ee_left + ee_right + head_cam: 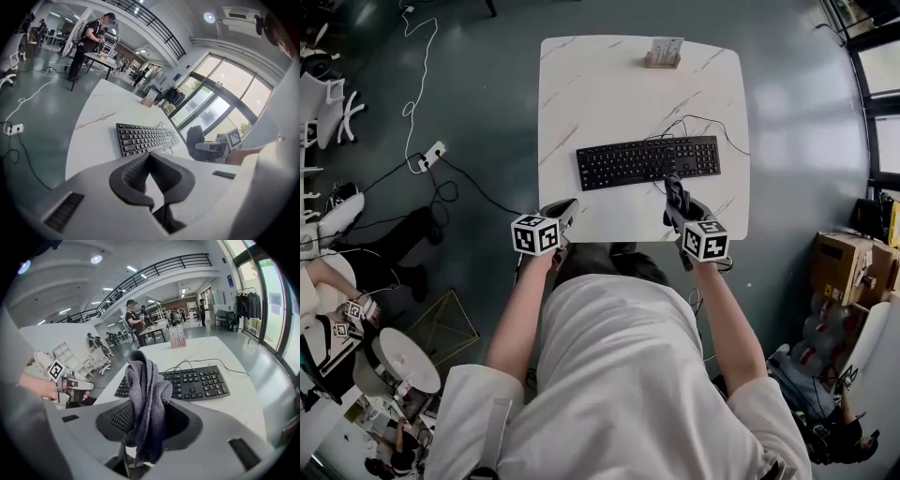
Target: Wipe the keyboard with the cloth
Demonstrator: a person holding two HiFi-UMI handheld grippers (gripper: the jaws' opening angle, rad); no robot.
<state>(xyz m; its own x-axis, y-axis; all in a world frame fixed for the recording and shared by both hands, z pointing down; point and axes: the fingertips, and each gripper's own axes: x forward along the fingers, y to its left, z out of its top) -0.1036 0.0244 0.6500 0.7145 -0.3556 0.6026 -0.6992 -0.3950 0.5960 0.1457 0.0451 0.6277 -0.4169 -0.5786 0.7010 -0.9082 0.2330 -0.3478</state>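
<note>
- Grey cloth (146, 385) clamped in my right gripper (149, 416), bunched upright, near keyboard (647, 161) front edge.
- My left gripper (151, 161): jaws together, empty, at table (609, 84) near edge.

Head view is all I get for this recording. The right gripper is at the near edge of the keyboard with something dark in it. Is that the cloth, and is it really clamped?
Observer: Yes. The right gripper view shows the right gripper shut on the grey cloth, which stands bunched up between the jaws.
Operator: And the left gripper, near the table's edge: is it carrying anything?
Observer: No. In its own view the left gripper has its jaws together with nothing between them.
</note>
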